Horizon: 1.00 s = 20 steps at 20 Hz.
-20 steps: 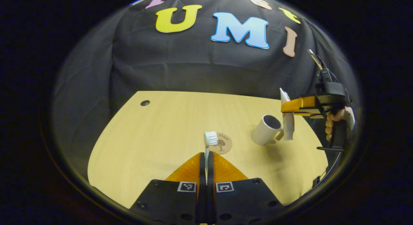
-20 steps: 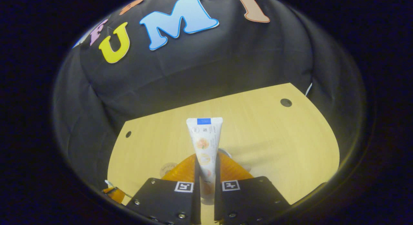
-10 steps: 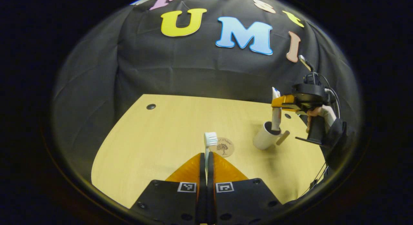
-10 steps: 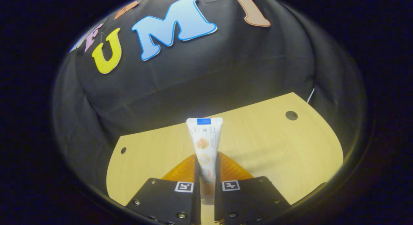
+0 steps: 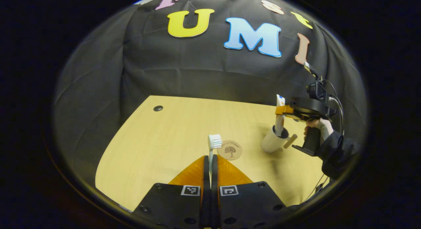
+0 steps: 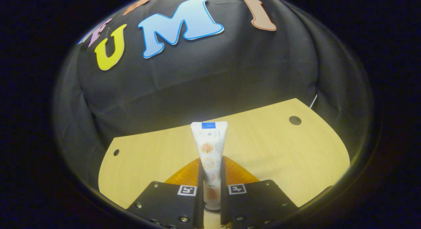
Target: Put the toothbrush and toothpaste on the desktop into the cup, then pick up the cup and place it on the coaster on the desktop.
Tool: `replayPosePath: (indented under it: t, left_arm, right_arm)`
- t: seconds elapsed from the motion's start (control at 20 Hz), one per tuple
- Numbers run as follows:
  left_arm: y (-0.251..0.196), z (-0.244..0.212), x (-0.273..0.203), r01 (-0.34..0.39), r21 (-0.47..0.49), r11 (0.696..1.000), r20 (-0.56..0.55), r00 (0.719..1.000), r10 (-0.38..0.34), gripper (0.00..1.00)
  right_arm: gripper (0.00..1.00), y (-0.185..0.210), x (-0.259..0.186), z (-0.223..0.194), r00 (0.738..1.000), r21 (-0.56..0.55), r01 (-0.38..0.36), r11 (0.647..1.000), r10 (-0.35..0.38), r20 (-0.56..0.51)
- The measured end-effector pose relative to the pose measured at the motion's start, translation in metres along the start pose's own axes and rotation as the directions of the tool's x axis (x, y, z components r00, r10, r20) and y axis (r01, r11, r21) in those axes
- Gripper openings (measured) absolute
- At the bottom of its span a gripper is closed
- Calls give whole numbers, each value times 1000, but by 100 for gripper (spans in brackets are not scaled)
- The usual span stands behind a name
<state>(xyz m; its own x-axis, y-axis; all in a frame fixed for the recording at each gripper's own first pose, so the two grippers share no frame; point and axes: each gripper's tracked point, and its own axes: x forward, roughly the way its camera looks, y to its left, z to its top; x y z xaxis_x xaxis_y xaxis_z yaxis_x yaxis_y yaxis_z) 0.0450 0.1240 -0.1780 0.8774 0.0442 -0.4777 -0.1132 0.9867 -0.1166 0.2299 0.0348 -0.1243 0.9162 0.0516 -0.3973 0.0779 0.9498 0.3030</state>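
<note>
the right tongs [image 6: 210, 186] are clenched on the toothpaste [image 6: 209, 150], both fingers pressing its sides, the tube upright with its flat crimped end on top. in the left gripper view those right tongs [image 5: 282, 110] sit directly over the white cup [image 5: 273, 142] at the right of the counter [image 5: 158, 143], and the tube's lower end is now inside the cup's mouth; a second ago the tube hung outside the cup, beside its rim and handle, and half a second ago it was just entering. since then the tube has sunk a little deeper, with the holding hand [image 5: 317, 125] lower and closer to the cup. judgement: the toothpaste insertion is nearly done, and what it needs next is a release once the tube's bottom is seated, which cannot be confirmed from here. the left tongs [image 5: 210, 171] are clenched on the toothbrush [image 5: 213, 145], bristle head upward, held above the counter near the round coaster [image 5: 229, 150]; that grip looks unchanged across the second. the coaster lies bare, near the cup but apart from it. judgement: the toothbrush goes in after the tube; the cup transfer is not yet begun.
</note>
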Motion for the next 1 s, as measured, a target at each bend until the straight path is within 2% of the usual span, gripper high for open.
replayPosePath:
  t: [0.15,0.2,0.25,0.35,0.4,0.45,0.5,0.6,0.75,0.8,1.0]
  left_arm:
    - [1,-2,3,7,-13,1000,-8,1000,-7,8]
    - [0,-3,3,11,-18,1000,-9,1000,-12,8]
    - [-3,-3,3,18,-20,1000,-9,1000,-18,8]
    - [-8,-1,4,30,-21,999,-7,1000,-31,8]
    - [-11,-1,5,37,-20,999,-6,999,-37,8]
    - [-12,-1,6,43,-20,999,-6,999,-43,8]
    - [-14,0,6,48,-22,999,-5,999,-48,8]
    - [-15,-2,6,53,-27,998,-6,999,-53,7]
    - [-14,-1,3,51,-36,998,1,999,-51,7]
    - [-14,-1,2,50,-36,998,5,999,-50,7]
    - [-17,1,-1,54,-32,998,21,998,-54,7]
  right_arm:
    - [24,0,-10,-12,1000,5,-10,1000,10,-12]
    - [33,0,-13,-17,1000,4,-15,1000,15,-25]
    - [28,-3,-16,-21,999,-7,-11,1000,11,-37]
    - [28,-4,-20,-32,998,-27,-14,1000,12,-61]
    - [25,-5,-22,-37,997,-33,-17,999,15,-75]
    - [30,-6,-23,-42,996,-40,-18,999,14,-87]
    - [30,-3,-26,-44,995,-36,-36,999,33,-91]
    - [40,-1,-29,-48,994,-45,-45,998,40,-102]
    - [40,-2,-37,-48,995,-67,-45,997,39,-95]
    - [47,2,-40,-46,994,-66,-56,996,50,-93]
    - [48,-2,-56,-39,997,-89,-50,995,45,-65]
